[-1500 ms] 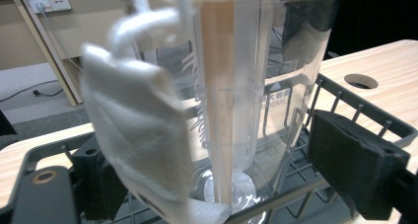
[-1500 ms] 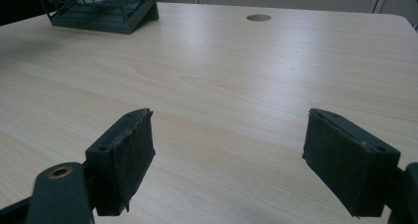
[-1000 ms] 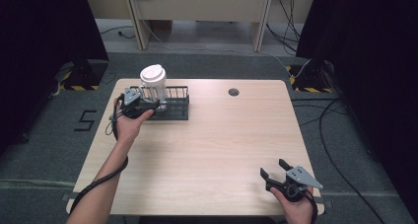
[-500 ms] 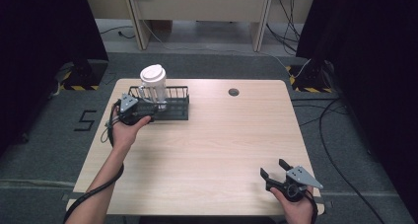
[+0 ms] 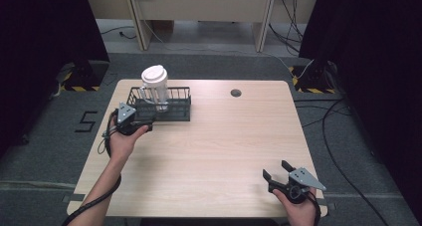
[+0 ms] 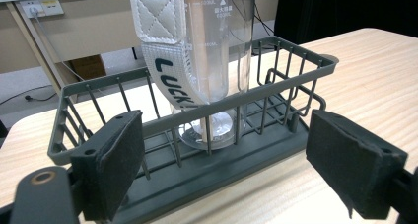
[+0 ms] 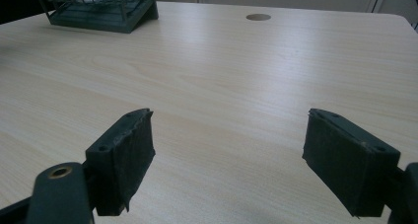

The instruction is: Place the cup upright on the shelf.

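The right gripper (image 5: 277, 172) is held at the near right corner of the wooden table (image 5: 224, 141), just above the surface, with its 2 jaws spread wide and nothing between them. In the right gripper view (image 7: 226, 160) only bare tabletop is seen between the 2 black pads (image 7: 123, 157).

Farther in, on the left side, the left gripper (image 5: 148, 124) is held in the person's left hand (image 5: 122, 139), pointed towards the near long side of the dark wire basket (image 5: 174, 111). Its jaws are seen set wide apart in the left gripper view (image 6: 231, 167), with the basket's near wall (image 6: 212, 165) lying between and just beyond the pads; no contact with the basket can be confirmed, and nothing is gripped.

The basket is placed at the far left of the table. Inside it, towards its left end, 1 clear bottle (image 5: 154, 89) with a white lid is standing upright on the basket floor. In the left gripper view the bottle (image 6: 217, 51) is seen with printed graduation marks and a white strap (image 6: 170, 61) hanging down its side, bearing dark lettering.

Beyond, a round cable hole (image 5: 236, 92) is noted in the far middle of the tabletop.
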A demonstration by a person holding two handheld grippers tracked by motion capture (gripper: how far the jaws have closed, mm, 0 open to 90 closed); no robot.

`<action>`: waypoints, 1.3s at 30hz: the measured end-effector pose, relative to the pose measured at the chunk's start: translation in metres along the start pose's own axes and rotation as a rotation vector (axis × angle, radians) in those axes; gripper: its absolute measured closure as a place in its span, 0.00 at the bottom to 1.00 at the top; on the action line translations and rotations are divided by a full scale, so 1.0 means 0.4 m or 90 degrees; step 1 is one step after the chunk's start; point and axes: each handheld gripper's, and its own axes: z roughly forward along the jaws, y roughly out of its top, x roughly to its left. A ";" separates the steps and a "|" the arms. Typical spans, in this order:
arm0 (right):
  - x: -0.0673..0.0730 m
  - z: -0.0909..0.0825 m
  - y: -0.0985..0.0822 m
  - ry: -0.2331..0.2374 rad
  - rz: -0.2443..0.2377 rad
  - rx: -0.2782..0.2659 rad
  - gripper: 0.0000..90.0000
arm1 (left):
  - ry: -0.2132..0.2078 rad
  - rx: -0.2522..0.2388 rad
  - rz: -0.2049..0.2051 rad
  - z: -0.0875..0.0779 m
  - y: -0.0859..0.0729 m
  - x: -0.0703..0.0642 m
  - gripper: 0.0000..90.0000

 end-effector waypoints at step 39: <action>0.001 0.000 0.000 0.000 -0.003 -0.001 0.22 | -0.010 -0.018 -0.003 -0.123 -0.048 -0.028 0.16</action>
